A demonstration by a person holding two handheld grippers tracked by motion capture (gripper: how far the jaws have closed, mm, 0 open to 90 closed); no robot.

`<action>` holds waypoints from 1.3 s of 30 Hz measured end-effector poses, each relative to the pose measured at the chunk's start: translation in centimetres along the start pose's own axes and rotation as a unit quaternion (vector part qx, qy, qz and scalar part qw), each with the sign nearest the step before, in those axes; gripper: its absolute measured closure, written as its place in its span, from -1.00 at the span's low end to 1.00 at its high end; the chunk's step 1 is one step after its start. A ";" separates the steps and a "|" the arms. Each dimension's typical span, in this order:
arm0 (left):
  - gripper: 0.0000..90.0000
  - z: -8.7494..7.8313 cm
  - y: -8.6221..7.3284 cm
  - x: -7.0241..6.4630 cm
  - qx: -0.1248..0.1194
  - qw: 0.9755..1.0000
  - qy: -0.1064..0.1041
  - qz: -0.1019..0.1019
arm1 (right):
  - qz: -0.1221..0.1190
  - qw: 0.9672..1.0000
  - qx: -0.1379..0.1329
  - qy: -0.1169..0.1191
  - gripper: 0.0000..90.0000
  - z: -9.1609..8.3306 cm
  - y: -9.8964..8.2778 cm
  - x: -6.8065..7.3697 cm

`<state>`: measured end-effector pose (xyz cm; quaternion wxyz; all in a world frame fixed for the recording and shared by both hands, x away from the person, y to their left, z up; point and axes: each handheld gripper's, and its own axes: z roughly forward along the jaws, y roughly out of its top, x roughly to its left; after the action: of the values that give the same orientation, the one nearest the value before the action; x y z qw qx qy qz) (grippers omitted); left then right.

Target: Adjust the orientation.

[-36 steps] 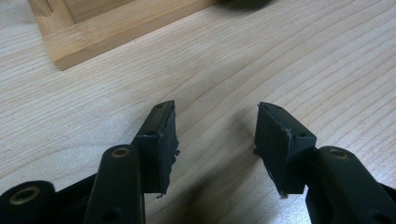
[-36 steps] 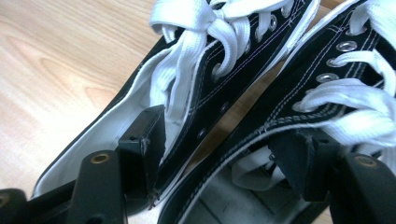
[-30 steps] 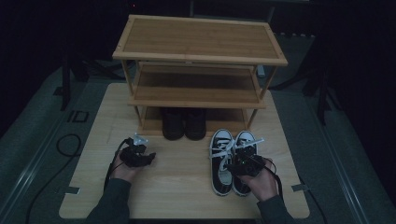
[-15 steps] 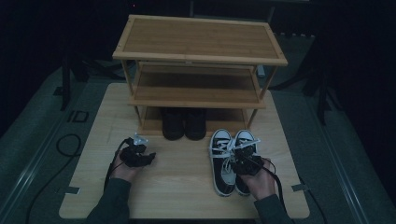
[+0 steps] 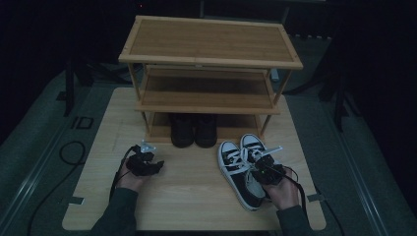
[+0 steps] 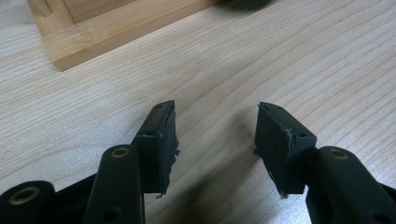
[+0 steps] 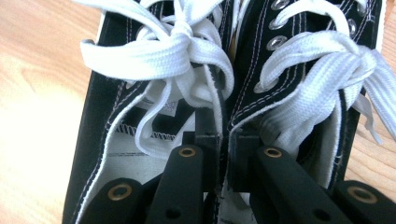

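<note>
Since the earlier high-view frame the right gripper point(image 5: 263, 166) has slid down-left onto the sneakers point(image 5: 244, 173), and its jaws have just been closing; in the right gripper view they now pinch both inner collar walls together, one jaw inside each shoe. The left gripper point(image 5: 147, 162) has not shifted; it rests on the table point(image 5: 196, 196) with jaws spread, nothing between them.

The sneakers lie lower right of centre in the high view, touching side by side, toes toward the shelf rack point(image 5: 209, 64), heels toward the person, long axis running up-left to down-right. A pair of dark shoes point(image 5: 193, 130) occupies the bottom shelf.

Risks: thin canvas slipping from the pinch on lifting, one shoe dropping; heavy toes sagging and striking the rack; loose laces snagging.
</note>
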<state>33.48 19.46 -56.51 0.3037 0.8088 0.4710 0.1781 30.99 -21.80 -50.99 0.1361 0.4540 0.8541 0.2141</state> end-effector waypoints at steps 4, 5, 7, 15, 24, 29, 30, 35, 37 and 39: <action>0.08 0.0 0.0 0.0 0.000 1.000 0.001 0.000 | -0.012 1.000 0.011 0.010 0.90 -0.4 -0.4 -1.0; 0.08 0.0 0.0 0.0 0.000 1.000 0.001 0.000 | -0.019 1.000 0.013 0.011 0.90 -0.5 -0.5 -1.2; 0.08 0.0 0.0 0.0 -0.001 1.000 0.001 0.000 | -0.034 0.999 0.018 0.013 0.89 -0.7 -0.7 -1.7; 0.08 0.0 0.0 0.0 -0.001 1.000 0.002 -0.001 | -0.061 0.997 0.012 0.038 0.80 -0.9 -1.2 -3.0; 0.08 0.0 0.0 -0.1 -0.002 1.000 0.002 -0.001 | -0.058 0.997 0.013 0.048 0.68 -0.7 -1.1 -3.4; 0.08 0.0 0.0 -0.1 -0.003 1.000 0.002 -0.001 | -0.054 0.997 0.005 0.056 0.63 -0.5 -1.2 -3.5; 0.08 0.0 0.0 -0.1 -0.003 1.000 0.002 -0.001 | -0.055 0.997 0.003 0.059 0.61 -0.4 -1.2 -3.4; 0.08 0.1 0.0 -0.1 -0.003 1.000 0.003 -0.002 | -0.055 0.997 0.001 0.058 0.56 0.1 -1.0 -3.2; 0.08 0.0 0.0 -0.1 -0.003 1.000 0.003 -0.001 | -0.057 0.997 0.004 0.058 0.56 0.3 -0.9 -3.1; 0.08 0.0 -0.1 -0.1 -0.003 1.000 0.003 -0.001 | -0.060 0.997 0.007 0.057 0.66 0.3 -0.9 -3.2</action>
<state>33.42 19.38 -56.58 0.3054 0.8067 0.4722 0.1815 32.23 -24.80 -51.54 0.0963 0.3904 0.8875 0.2252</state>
